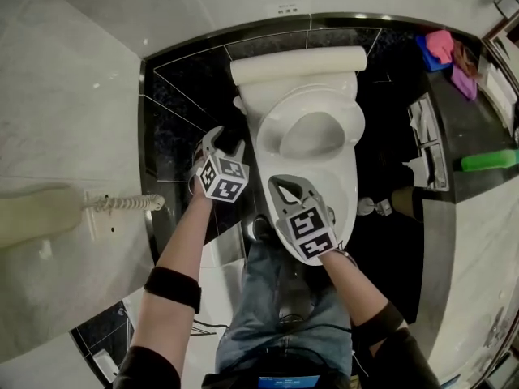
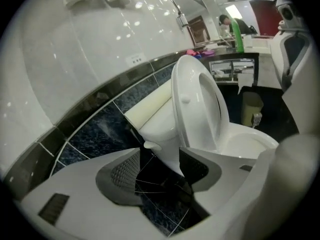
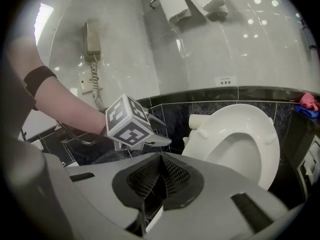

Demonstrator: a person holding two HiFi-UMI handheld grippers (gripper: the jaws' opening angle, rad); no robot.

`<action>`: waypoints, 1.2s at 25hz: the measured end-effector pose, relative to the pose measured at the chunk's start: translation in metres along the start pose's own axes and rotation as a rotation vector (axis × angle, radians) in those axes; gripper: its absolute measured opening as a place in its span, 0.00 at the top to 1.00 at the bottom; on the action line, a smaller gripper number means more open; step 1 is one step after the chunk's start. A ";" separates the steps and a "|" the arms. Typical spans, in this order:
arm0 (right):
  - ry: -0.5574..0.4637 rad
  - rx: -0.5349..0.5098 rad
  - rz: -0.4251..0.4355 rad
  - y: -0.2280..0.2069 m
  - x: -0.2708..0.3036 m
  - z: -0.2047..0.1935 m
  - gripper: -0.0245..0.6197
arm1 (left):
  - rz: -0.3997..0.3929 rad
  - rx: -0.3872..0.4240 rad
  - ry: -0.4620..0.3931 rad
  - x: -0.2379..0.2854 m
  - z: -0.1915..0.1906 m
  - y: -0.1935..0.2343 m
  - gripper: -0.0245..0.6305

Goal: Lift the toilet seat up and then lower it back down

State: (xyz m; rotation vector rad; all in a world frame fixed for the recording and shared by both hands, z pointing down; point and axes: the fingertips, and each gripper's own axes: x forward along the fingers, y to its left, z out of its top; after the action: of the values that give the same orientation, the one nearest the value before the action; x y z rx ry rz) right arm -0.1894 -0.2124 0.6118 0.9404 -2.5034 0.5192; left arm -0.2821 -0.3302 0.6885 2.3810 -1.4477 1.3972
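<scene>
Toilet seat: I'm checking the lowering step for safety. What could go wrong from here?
The toilet seat stands raised with nothing holding it: the left gripper is open and empty, the right gripper shut on nothing. A clumsy nudge could send it slamming onto the bowl. Its glossy surface may also slip from the jaws.

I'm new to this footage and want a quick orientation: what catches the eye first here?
The white toilet seat stands raised against the tank, central before the dark tiled wall. The left gripper hangs beside the bowl, its jaws apart with nothing between them; the right gripper, jaws together, is in front of the bowl. A corded wall phone is mounted on the pale wall at the head view's left.
</scene>
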 end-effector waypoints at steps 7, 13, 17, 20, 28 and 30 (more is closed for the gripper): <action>0.018 -0.012 0.025 -0.012 0.052 -0.015 0.96 | -0.028 0.151 0.044 0.076 -0.014 0.014 0.56; 0.017 0.013 0.028 -0.024 0.077 -0.021 0.96 | -0.059 0.379 0.100 0.126 -0.023 0.016 0.56; 0.017 0.028 0.033 -0.029 0.089 -0.026 0.96 | -0.067 0.461 0.121 0.150 -0.024 0.020 0.56; 0.018 0.040 0.033 -0.032 0.096 -0.029 0.96 | -0.084 0.502 0.151 0.164 -0.031 0.024 0.56; 0.028 0.063 0.040 -0.034 0.105 -0.038 0.96 | -0.210 0.534 0.202 0.176 -0.046 0.017 0.56; 0.031 0.068 0.042 -0.033 0.107 -0.040 0.96 | -0.220 0.521 0.205 0.179 -0.045 0.016 0.56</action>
State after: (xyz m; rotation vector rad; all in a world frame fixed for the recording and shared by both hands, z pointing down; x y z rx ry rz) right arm -0.2304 -0.2732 0.7056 0.8995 -2.4968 0.6315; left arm -0.2942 -0.4450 0.8338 2.4588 -0.8145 2.0767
